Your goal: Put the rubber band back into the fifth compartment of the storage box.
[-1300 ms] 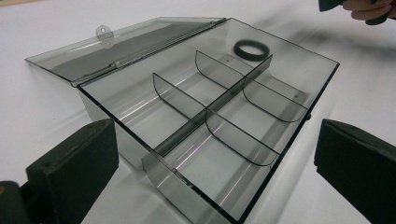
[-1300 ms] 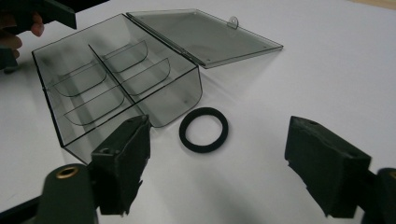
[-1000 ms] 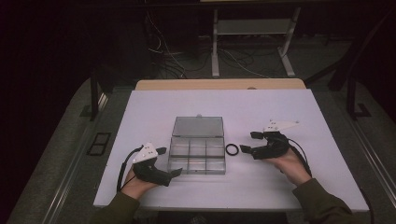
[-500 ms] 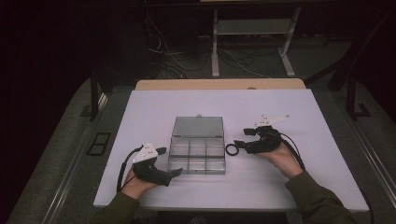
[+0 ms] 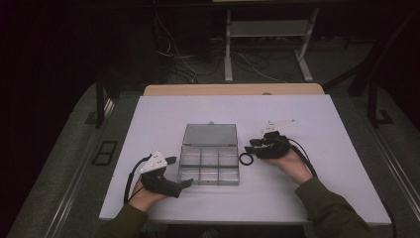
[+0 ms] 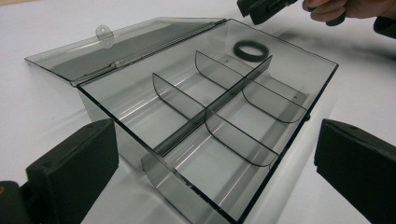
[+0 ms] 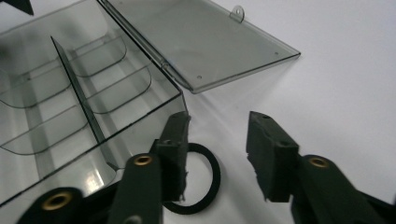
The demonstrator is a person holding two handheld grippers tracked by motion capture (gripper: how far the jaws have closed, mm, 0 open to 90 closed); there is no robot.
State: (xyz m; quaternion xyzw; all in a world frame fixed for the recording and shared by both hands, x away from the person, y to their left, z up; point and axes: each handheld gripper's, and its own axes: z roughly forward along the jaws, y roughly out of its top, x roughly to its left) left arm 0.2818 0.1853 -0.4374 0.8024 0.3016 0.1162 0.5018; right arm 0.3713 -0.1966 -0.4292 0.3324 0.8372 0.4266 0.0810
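The white counter [image 5: 297, 198] is bare along its near edge, where the person's sleeves and forearms come in. On its near left the left tool [image 5: 173, 173] rests in the hand, its jaws spread wide with nothing between them, aimed at the near left corner of the clear compartment box [image 5: 209, 163]; in the left gripper view the box fills the gap ahead of those jaws but touches neither.

The box sits mid-counter, its lid [image 5: 210, 134] flat open on the far side, and its dividers make six compartments.

Just right of the box lies the black ring [image 5: 246, 158], flat on the counter and close to the box's right wall. The right tool [image 5: 251, 146] is on it: in the right gripper view the ring [image 7: 201, 179] lies around one jaw, the other jaw standing outside it with a gap. The jaws have just been closing, yet they do not pinch the ring.

Beyond the white top a wooden edge [image 5: 233, 89] shows, then dark floor with loose cables [image 5: 173, 54] and a pale metal stand [image 5: 267, 29].
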